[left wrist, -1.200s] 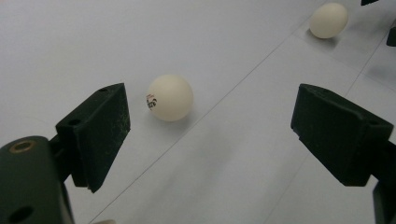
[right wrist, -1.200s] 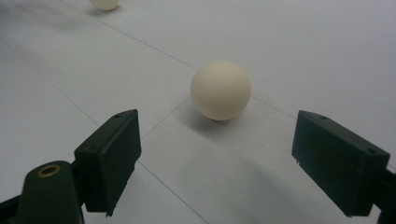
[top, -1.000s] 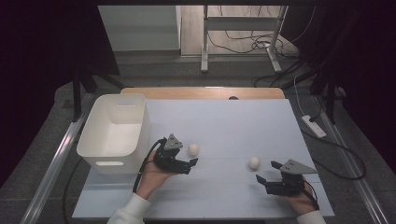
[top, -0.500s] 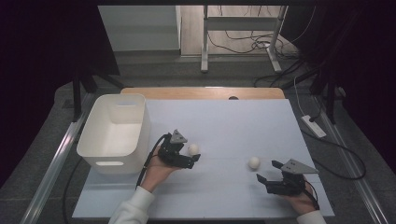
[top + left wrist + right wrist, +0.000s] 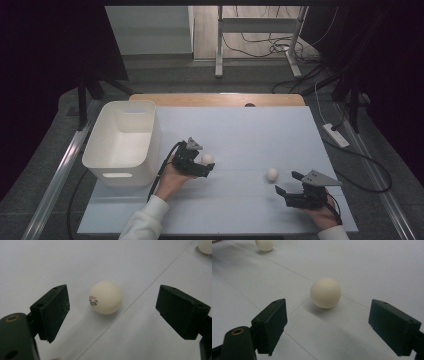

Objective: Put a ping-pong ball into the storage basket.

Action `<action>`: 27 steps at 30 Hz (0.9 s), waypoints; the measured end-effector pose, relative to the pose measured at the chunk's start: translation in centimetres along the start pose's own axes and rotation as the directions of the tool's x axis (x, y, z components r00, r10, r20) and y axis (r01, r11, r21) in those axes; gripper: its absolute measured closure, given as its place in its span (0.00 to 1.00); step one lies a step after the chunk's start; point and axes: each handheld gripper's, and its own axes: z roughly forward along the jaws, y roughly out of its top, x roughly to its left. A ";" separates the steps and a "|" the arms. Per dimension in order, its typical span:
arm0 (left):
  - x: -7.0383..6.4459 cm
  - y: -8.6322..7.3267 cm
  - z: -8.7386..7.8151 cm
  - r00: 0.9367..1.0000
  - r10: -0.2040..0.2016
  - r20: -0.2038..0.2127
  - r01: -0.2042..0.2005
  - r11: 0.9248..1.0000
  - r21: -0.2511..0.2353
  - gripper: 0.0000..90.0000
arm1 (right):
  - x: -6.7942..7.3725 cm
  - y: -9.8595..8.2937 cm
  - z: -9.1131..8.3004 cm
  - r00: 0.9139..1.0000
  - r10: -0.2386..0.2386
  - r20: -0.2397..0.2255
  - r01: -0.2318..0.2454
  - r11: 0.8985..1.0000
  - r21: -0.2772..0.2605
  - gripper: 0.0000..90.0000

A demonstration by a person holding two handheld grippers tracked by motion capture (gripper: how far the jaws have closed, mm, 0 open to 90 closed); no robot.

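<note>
Starting out: both balls lie loose, left gripper (image 5: 112, 312) gaping around the printed ball (image 5: 106, 297), bin (image 5: 122, 142) unfilled.

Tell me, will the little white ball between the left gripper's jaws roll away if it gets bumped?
Probably yes. The ball is perfectly round and sits loose on the smooth flat table, so a nudge would likely send it rolling. It looks like a ping-pong ball, so it is probably very light and hollow. The left gripper has its jaws open on either side, not touching it.

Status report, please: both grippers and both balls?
Left gripper open around near ball, no contact. Right gripper open, short of second ball. Nothing between.
</note>
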 end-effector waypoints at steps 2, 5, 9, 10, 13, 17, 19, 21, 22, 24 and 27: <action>0.1 0.2 0.2 1.000 -0.002 -0.002 0.002 1.000 0.007 0.14 | 0.0 0.0 0.0 1.000 0.000 -0.001 0.000 1.000 0.000 0.17; 0.1 0.5 0.5 1.000 0.005 -0.009 -0.005 1.000 0.018 0.14 | 0.0 0.0 0.0 1.000 -0.002 -0.001 0.002 1.000 -0.001 0.17; 0.2 0.7 1.0 1.000 0.008 -0.011 -0.008 0.999 0.034 0.14 | 0.0 0.0 0.0 1.000 -0.002 -0.001 0.002 1.000 -0.001 0.17; 0.2 0.8 1.2 1.000 0.006 -0.012 -0.005 0.999 0.038 0.14 | -0.1 0.0 0.0 1.000 -0.001 0.000 0.001 1.000 -0.001 0.17; 0.4 0.7 1.7 1.000 0.002 -0.017 -0.001 0.999 0.054 0.14 | -0.1 0.0 0.0 1.000 0.000 -0.002 0.000 1.000 -0.004 0.17; 0.7 0.7 2.2 1.000 -0.007 -0.025 0.009 0.998 0.063 0.14 | -0.1 0.0 0.0 1.000 0.001 -0.002 -0.001 1.000 -0.005 0.17; 0.9 0.7 2.5 1.000 -0.013 -0.024 0.014 0.997 0.071 0.14 | -0.1 0.0 0.0 1.000 0.001 -0.002 -0.001 1.000 -0.005 0.17; 1.0 0.6 2.9 1.000 -0.015 -0.025 0.017 0.996 0.083 0.14 | -0.1 0.0 0.0 1.000 0.001 -0.002 -0.001 1.000 -0.005 0.17; 1.1 0.5 3.0 0.999 -0.017 -0.027 0.019 0.996 0.087 0.14 | -0.1 0.0 0.0 1.000 0.002 -0.002 -0.002 1.000 -0.005 0.17; 1.2 0.5 3.2 0.999 -0.020 -0.029 0.022 0.995 0.095 0.14 | -0.1 0.0 0.0 1.000 0.002 -0.002 -0.002 1.000 -0.005 0.17; 1.3 0.4 3.3 1.000 -0.020 -0.023 0.022 0.994 0.103 0.16 | -0.1 0.0 0.0 1.000 0.003 -0.002 -0.003 1.000 -0.005 0.17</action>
